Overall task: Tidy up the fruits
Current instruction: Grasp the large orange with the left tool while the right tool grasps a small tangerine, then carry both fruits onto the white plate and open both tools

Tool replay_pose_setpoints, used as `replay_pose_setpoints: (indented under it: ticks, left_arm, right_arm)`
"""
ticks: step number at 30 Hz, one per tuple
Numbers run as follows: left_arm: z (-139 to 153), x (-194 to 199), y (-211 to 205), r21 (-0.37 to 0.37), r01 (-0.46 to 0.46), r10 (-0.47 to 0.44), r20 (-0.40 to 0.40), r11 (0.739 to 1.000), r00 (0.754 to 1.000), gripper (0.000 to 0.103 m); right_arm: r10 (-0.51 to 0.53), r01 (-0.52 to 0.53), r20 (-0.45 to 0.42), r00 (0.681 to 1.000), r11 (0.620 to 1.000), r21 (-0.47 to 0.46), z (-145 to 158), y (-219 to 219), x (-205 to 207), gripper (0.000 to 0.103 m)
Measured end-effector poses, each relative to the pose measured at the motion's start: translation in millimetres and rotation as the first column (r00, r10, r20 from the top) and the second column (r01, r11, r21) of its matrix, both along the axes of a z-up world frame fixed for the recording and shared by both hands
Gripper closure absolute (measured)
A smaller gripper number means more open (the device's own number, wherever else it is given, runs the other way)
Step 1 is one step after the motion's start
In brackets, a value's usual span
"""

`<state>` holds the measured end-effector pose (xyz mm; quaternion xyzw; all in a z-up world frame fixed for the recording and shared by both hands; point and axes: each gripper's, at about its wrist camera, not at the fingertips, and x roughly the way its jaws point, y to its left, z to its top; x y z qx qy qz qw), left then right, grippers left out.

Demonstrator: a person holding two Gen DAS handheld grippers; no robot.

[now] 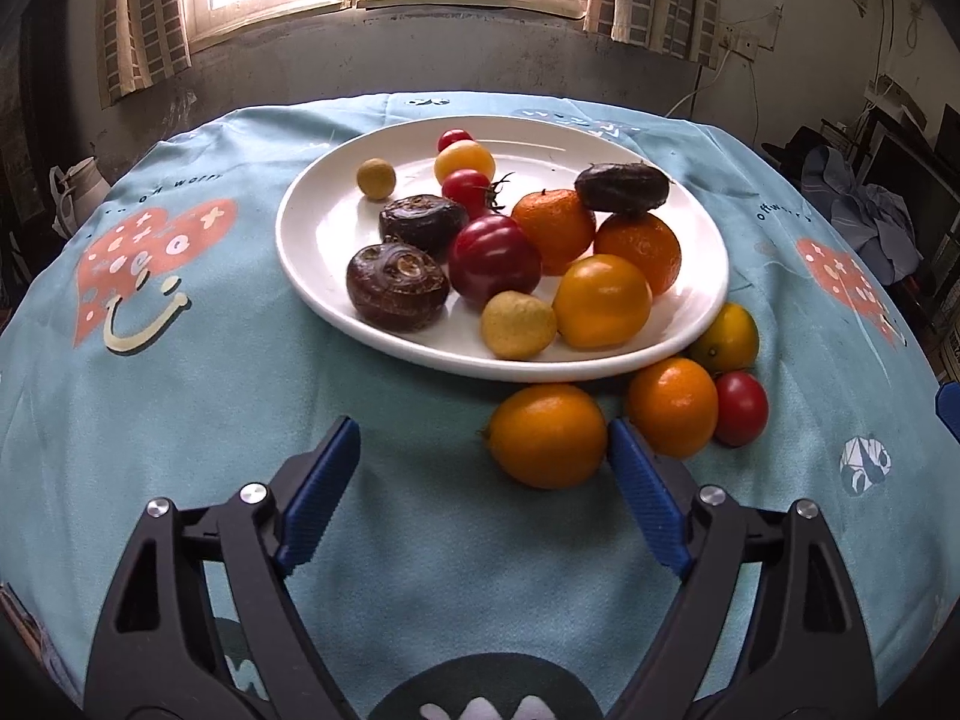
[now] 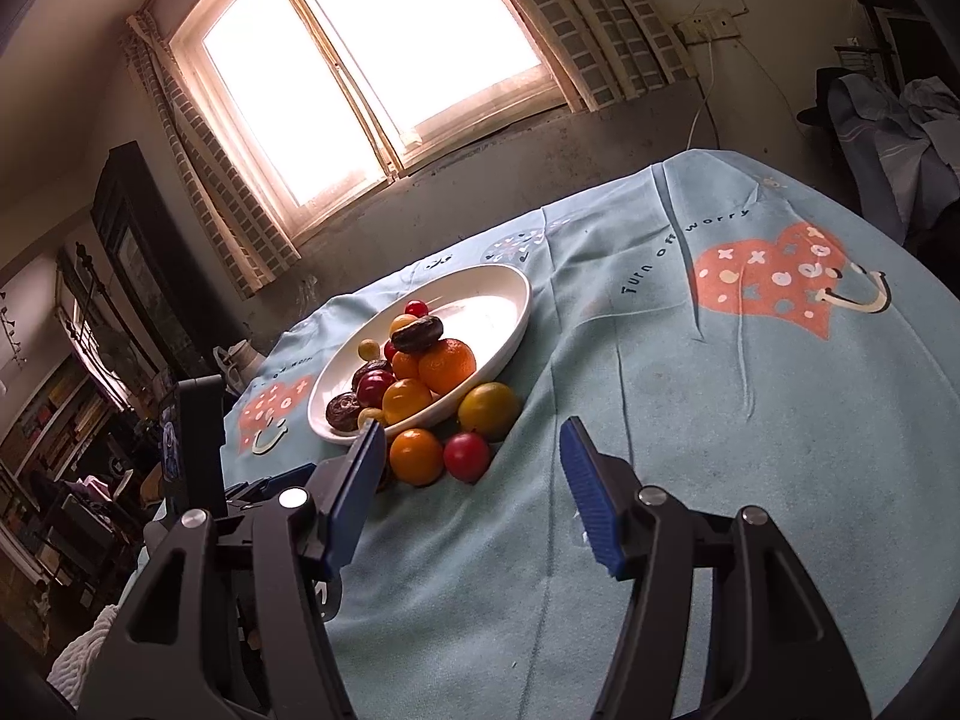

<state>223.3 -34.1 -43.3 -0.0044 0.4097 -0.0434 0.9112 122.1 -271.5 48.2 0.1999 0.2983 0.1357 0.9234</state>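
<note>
We take the white plate (image 1: 708, 300) as our landmark. It sits on the worktop under a blue printed cloth (image 1: 180, 420) and already carries most of the fruit: oranges, red and yellow tomatoes, small yellow fruits and three dark brown ones, heaped toward its near side. Four pieces lie on the cloth just outside its near rim: a large orange fruit (image 1: 547, 435) nearest us, a second orange fruit (image 1: 672, 407) beside it, a red tomato (image 1: 741, 409) touching that one, and a yellow-green fruit (image 1: 723, 339) tucked against the rim.

Our left tongs (image 1: 483, 450) stand wide open and hold nothing; the right-hand pad sits just at the side of the large orange fruit, while the other pad is well apart from it over bare cloth. Our right tongs (image 2: 471, 462) are also open and empty, hovering short of the same cluster.

We judge the step in hand to be picking up the large orange fruit to move it onto the plate. To do it well, we should shift the left tongs sideways until the fruit sits centred between the pads, then go low enough to close across its widest part. A round, smooth fruit will likely squirt out if pinched off-centre. We should close gently and watch the neighbouring orange fruit, which may roll when nudged. The open far half of the plate looks the safest place to set it, away from the heap.
</note>
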Motion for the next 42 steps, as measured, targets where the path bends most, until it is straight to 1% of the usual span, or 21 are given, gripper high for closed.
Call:
replay_pose_setpoints:
  ticks: [3, 6, 10, 11, 13, 14, 15, 16, 17, 18, 22, 24, 26, 28, 29, 31, 33, 34, 36, 39, 42]
  left_arm:
    - [6, -15, 20, 0.036, -0.022, 0.022, 0.015, 0.999, 1.000, 0.018]
    - [13, -33, 37, 0.039, -0.035, 0.035, 0.025, 0.999, 0.999, 0.019]
    - [14, -37, 35, 0.048, -0.014, 0.012, 0.032, 0.999, 0.999, 0.021]
    - [11, -35, 32, 0.046, -0.008, 0.006, 0.027, 0.999, 1.000, 0.024]
    - [5, -30, 28, 0.039, 0.005, -0.006, 0.006, 0.999, 1.000, 0.047]
    - [1, -27, 27, 0.025, 0.011, -0.011, -0.010, 1.000, 1.000, 0.051]
    - [-2, -25, 28, 0.012, 0.016, -0.016, -0.029, 1.000, 0.999, 0.057]
    - [-4, -24, 29, 0.001, 0.017, -0.017, -0.038, 1.000, 0.999, 0.061]
    - [-3, -24, 32, -0.013, 0.010, -0.010, -0.031, 1.000, 0.999, 0.062]
    - [-2, -24, 34, -0.023, 0.007, -0.007, -0.023, 1.000, 1.000, 0.066]
    - [0, -26, 34, -0.027, 0.025, -0.025, -0.013, 0.999, 1.000, 0.067]
    - [4, -33, 37, -0.022, 0.023, -0.023, 0.008, 0.999, 1.000, 0.067]
    - [9, -43, 40, -0.010, 0.033, -0.033, 0.020, 0.999, 0.999, 0.067]
    - [13, -55, 47, -0.003, 0.029, -0.028, 0.035, 1.000, 0.999, 0.067]
    - [13, -59, 51, 0.000, 0.024, -0.024, 0.041, 1.000, 0.999, 0.067]
    - [11, -63, 60, -0.031, 0.011, -0.009, 0.043, 0.999, 0.999, 0.067]
    - [8, -62, 69, -0.079, -0.003, 0.005, 0.024, 0.997, 1.000, 0.067]
    - [6, -60, 71, -0.092, -0.003, 0.005, 0.017, 0.996, 1.000, 0.067]
    - [6, -57, 72, -0.095, 0.000, 0.002, 0.022, 0.995, 1.000, 0.067]
    - [6, -57, 73, -0.101, 0.012, -0.009, 0.029, 0.995, 1.000, 0.067]
    - [5, -56, 76, -0.121, 0.015, -0.012, 0.023, 0.992, 1.000, 0.067]
  right_arm:
    - [-0.003, 0.003, 0.017, 1.000, 1.000, 0.002, 3, -1, -2, 0.042]
    - [-0.004, 0.003, 0.020, 1.000, 1.000, 0.011, 4, 0, -2, 0.042]
    - [0.004, -0.004, 0.021, 1.000, 1.000, 0.006, 5, 2, -4, 0.042]
    - [0.004, -0.004, 0.024, 1.000, 1.000, 0.005, 5, 2, -5, 0.042]
    - [0.001, -0.001, 0.031, 1.000, 1.000, 0.003, 6, 1, -5, 0.042]
    - [-0.001, 0.001, 0.033, 0.999, 1.000, 0.002, 7, 1, -5, 0.042]
    - [-0.003, 0.003, 0.032, 0.999, 1.000, 0.001, 6, 0, -4, 0.042]
    - [-0.003, 0.003, 0.031, 1.000, 1.000, 0.002, 6, 0, -4, 0.042]
    - [-0.001, 0.001, 0.030, 1.000, 1.000, 0.002, 6, 0, -4, 0.042]
    - [0.001, -0.001, 0.027, 1.000, 1.000, -0.001, 5, 1, -3, 0.042]
    - [0.018, -0.018, 0.015, 1.000, 1.000, -0.009, 3, 5, -2, 0.042]
    - [0.032, -0.032, 0.012, 0.999, 0.999, -0.025, 3, 8, -1, 0.042]
    - [0.069, -0.069, -0.005, 0.998, 0.996, -0.052, 1, 17, 0, 0.042]
    - [0.124, -0.127, -0.034, 0.992, 0.987, -0.103, -2, 32, 0, 0.042]
    - [0.159, -0.164, -0.047, 0.986, 0.977, -0.136, -3, 42, 0, 0.042]
    - [0.220, -0.227, -0.059, 0.974, 0.948, -0.224, -6, 66, -2, 0.042]
    - [0.241, -0.247, -0.061, 0.969, 0.911, -0.330, -9, 88, -1, 0.044]
    - [0.251, -0.260, -0.071, 0.965, 0.894, -0.365, -11, 97, 3, 0.044]
    - [0.270, -0.289, -0.105, 0.957, 0.874, -0.390, -16, 111, 16, 0.047]
    - [0.273, -0.304, -0.133, 0.953, 0.852, -0.427, -20, 127, 39, 0.050]
    - [0.247, -0.296, -0.164, 0.955, 0.841, -0.453, -29, 131, 59, 0.052]
